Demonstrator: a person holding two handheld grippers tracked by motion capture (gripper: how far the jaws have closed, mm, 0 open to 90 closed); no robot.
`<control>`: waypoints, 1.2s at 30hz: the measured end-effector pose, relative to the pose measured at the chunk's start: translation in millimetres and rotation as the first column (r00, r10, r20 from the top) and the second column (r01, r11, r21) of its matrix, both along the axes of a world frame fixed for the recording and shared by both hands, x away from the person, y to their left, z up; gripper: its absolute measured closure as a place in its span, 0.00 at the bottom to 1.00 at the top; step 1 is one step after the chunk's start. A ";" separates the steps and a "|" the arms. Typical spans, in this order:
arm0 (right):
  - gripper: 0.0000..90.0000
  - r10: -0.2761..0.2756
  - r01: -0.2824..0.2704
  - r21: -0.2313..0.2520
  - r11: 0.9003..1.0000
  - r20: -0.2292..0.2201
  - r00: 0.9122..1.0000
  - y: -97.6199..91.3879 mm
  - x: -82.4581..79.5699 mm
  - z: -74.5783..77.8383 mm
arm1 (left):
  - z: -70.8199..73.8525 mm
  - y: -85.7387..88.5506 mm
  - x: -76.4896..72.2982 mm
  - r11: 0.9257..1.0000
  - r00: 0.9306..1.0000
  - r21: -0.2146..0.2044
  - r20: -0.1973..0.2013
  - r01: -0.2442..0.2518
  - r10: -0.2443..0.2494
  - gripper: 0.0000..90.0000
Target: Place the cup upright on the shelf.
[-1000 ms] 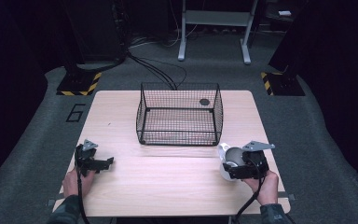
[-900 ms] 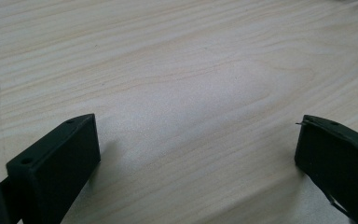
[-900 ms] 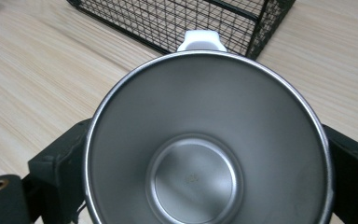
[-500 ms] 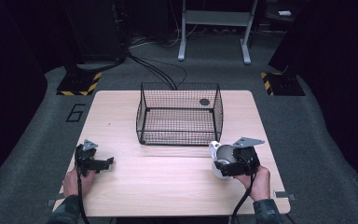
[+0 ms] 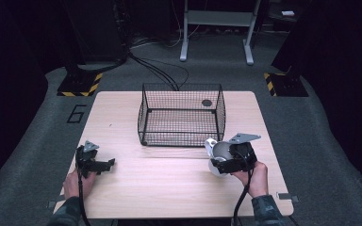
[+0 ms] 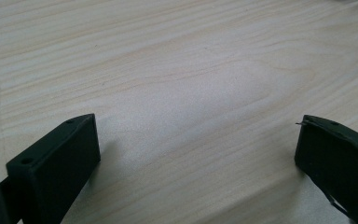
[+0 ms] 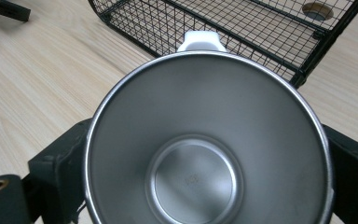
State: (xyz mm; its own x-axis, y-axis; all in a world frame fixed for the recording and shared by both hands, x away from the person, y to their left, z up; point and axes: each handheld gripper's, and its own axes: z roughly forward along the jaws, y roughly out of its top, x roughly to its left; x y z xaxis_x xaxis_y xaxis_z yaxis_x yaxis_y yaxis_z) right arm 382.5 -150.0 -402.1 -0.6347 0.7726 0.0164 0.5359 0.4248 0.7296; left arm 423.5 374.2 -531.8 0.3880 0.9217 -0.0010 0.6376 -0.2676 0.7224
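Right gripper view shows your right gripper [image 7: 205, 154] clamping a steel cup [image 7: 205, 140] between its jaws, just before the wire basket [image 7: 242, 32]. Your left gripper [image 5: 94, 164] rests on the desk [image 5: 169, 188], jaws spread wide, empty.

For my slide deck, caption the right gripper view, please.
Right gripper holding an empty steel cup before the wire basket.

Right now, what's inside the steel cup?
Nothing: the steel cup, clamped in the right gripper, shows bare walls and a bare bottom. The table beneath it is hidden by the cup. The wire basket sits beyond.
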 end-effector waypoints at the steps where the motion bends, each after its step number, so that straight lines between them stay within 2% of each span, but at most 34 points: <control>1: 0.06 0.003 -0.003 0.004 1.000 -0.001 1.000 1.0 0.9 1.1 | -0.1 -0.1 0.0 1.000 1.000 -0.001 0.000 0.000 0.000 0.00; 9: 0.06 0.028 -0.028 0.017 0.999 0.008 1.000 8.8 8.0 9.9 | 0.0 0.0 0.0 1.000 1.000 0.000 0.000 0.000 0.000 0.00; 34: 0.06 0.038 -0.039 0.044 0.998 0.029 0.999 24.4 27.1 43.4 | -0.2 -0.1 0.0 1.000 1.000 -0.001 0.002 -0.001 0.001 0.00; 35: 0.06 0.047 -0.048 0.042 0.998 0.042 0.998 23.9 29.2 44.6 | 0.0 0.0 0.0 1.000 1.000 0.000 0.000 0.000 0.000 0.00; 36: 0.06 0.041 -0.043 0.047 0.998 0.033 0.999 24.4 29.7 46.5 | 0.0 0.0 0.1 1.000 1.000 0.000 0.000 0.000 0.000 0.00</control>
State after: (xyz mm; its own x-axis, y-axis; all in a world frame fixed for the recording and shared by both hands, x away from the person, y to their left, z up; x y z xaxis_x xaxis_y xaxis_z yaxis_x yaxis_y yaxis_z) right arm 412.2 -125.6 -355.7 -0.6673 0.7441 0.0311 0.4941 0.4111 0.7661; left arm 423.5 374.2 -531.8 0.3884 0.9215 -0.0006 0.6372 -0.2681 0.7226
